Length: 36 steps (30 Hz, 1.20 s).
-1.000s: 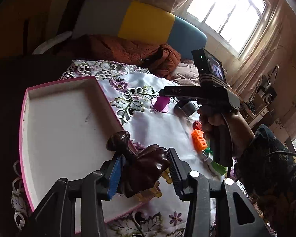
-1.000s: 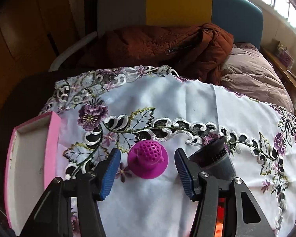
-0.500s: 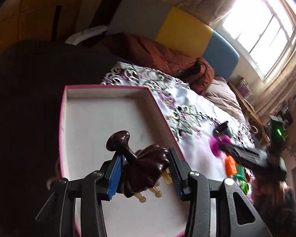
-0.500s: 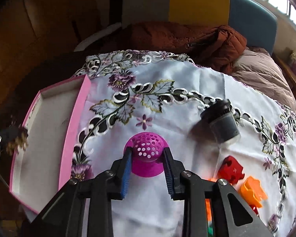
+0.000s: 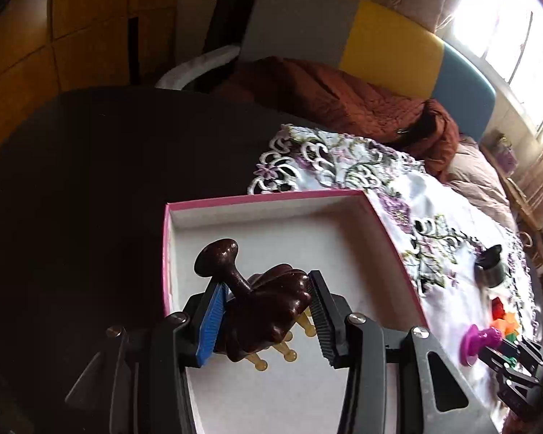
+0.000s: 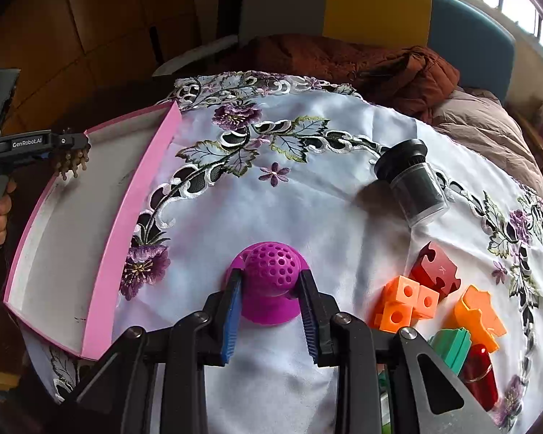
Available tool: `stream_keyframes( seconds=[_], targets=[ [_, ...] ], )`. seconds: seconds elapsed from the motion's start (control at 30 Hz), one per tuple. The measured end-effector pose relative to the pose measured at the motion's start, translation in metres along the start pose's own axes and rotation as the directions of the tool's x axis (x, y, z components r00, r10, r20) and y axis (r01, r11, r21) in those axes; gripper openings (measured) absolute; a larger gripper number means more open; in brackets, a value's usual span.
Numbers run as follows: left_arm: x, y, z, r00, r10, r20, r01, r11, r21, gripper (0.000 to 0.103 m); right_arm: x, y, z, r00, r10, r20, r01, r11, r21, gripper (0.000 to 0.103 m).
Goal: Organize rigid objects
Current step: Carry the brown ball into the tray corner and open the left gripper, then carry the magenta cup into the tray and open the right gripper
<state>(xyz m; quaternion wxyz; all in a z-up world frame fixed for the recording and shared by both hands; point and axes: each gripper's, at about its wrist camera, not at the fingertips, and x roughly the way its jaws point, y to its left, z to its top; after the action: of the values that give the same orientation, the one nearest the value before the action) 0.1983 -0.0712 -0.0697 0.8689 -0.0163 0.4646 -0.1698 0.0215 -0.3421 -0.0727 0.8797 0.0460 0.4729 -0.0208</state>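
Over the pink tray (image 5: 271,199), the left hand-held gripper (image 5: 268,311) clamps a brown massager (image 5: 268,307); the right hand-held gripper (image 6: 271,303) grips a purple strainer (image 6: 271,278).

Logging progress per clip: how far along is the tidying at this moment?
Nothing lies in the pink-rimmed box yet. The left gripper holds a dark brown wooden massager over it; the right gripper grips a purple perforated dome. The black-capped jar and the coloured plastic blocks remain on the cloth.

One pink tray (image 6: 134,217), one purple strainer (image 6: 269,285), one dark jar (image 6: 414,181), two orange blocks (image 6: 403,305).
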Motion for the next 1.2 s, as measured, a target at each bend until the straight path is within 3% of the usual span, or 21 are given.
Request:
stream_keyframes(
  seconds=[0.3, 0.47, 0.83, 1.2],
  targets=[
    [-0.024, 0.001, -0.010, 0.998, 0.036, 0.045, -0.036, 0.999, 0.001, 0.053, 0.004, 0.003, -0.001, 1.000, -0.006, 0.005, 0.006, 1.000, -0.008, 0.030],
    [-0.054, 0.002, -0.044, 0.998, 0.040, 0.057, -0.037, 0.998, -0.043, 0.053, 0.004, 0.003, -0.002, 1.000, -0.010, 0.008, 0.010, 1.000, -0.012, 0.030],
    [-0.085, -0.024, -0.108, 0.999, 0.035, 0.018, -0.035, 0.999, -0.012, 0.053, 0.004, 0.007, -0.003, 0.999, -0.030, 0.019, 0.031, 0.999, -0.020, 0.030],
    [-0.101, -0.036, -0.122, 0.997, 0.067, 0.032, -0.068, 0.997, 0.032, 0.053, 0.004, 0.007, -0.004, 0.999, -0.041, 0.027, 0.041, 0.999, -0.012, 0.030]
  ],
)
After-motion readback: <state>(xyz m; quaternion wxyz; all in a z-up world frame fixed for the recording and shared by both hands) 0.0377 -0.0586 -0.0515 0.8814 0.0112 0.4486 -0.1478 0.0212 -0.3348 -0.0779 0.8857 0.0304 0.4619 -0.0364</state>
